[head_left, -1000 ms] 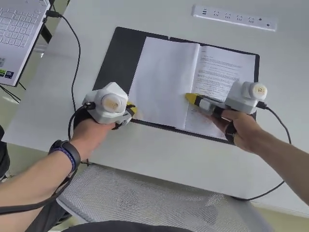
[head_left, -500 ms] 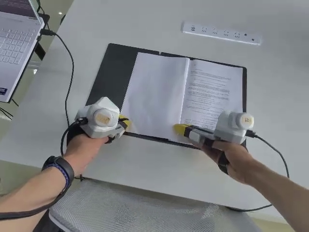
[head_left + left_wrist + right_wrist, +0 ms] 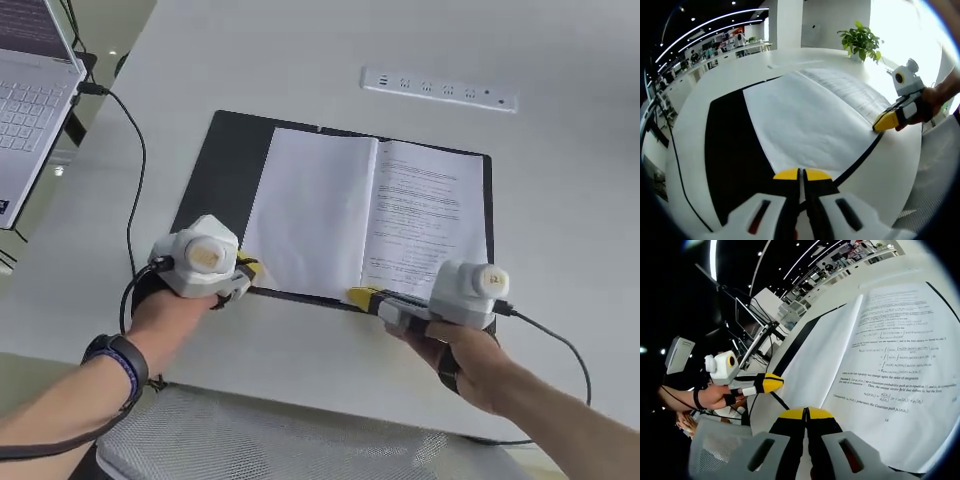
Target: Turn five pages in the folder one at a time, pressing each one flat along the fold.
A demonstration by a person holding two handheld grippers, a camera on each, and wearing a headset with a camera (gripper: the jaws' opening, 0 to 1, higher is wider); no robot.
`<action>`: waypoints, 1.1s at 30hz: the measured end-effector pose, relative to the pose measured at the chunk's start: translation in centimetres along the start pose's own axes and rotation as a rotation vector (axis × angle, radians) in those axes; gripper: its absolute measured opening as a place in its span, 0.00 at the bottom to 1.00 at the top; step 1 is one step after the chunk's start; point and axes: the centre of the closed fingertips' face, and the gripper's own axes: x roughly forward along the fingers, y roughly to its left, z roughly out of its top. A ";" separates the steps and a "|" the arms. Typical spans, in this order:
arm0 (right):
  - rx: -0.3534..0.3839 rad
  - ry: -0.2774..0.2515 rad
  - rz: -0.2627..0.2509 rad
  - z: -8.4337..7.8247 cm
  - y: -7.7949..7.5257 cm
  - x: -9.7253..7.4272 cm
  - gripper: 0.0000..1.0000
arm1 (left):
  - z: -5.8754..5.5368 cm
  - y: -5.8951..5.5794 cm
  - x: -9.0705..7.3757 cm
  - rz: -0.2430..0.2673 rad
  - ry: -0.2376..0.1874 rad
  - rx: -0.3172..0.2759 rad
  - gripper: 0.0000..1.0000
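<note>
At folder (image 3: 225,170) edge, right tongs (image 3: 360,296) closed; plant (image 3: 860,40) beyond

Power strip (image 3: 439,89) noted on white table (image 3: 580,200), well beyond right fingers (image 3: 362,297). Laptop (image 3: 25,90) (partly cropped) recorded far left of left fingers (image 3: 247,268).

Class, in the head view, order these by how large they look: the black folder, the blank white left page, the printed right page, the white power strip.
1. black folder
2. blank white left page and printed right page: too alike to rank
3. white power strip, smallest
</note>
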 end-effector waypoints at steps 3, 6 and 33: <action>0.003 0.001 -0.010 0.0 -0.1 0.0 0.00 | 0.0 -0.1 0.0 -0.005 0.002 -0.004 0.02; 0.003 0.004 -0.025 -0.1 -0.1 0.0 0.00 | 0.0 -0.3 0.0 -0.014 0.009 -0.006 0.03; -0.020 -0.014 -0.047 1.7 -0.2 -3.0 0.13 | 0.4 -2.3 -2.3 -0.073 0.031 -0.054 0.32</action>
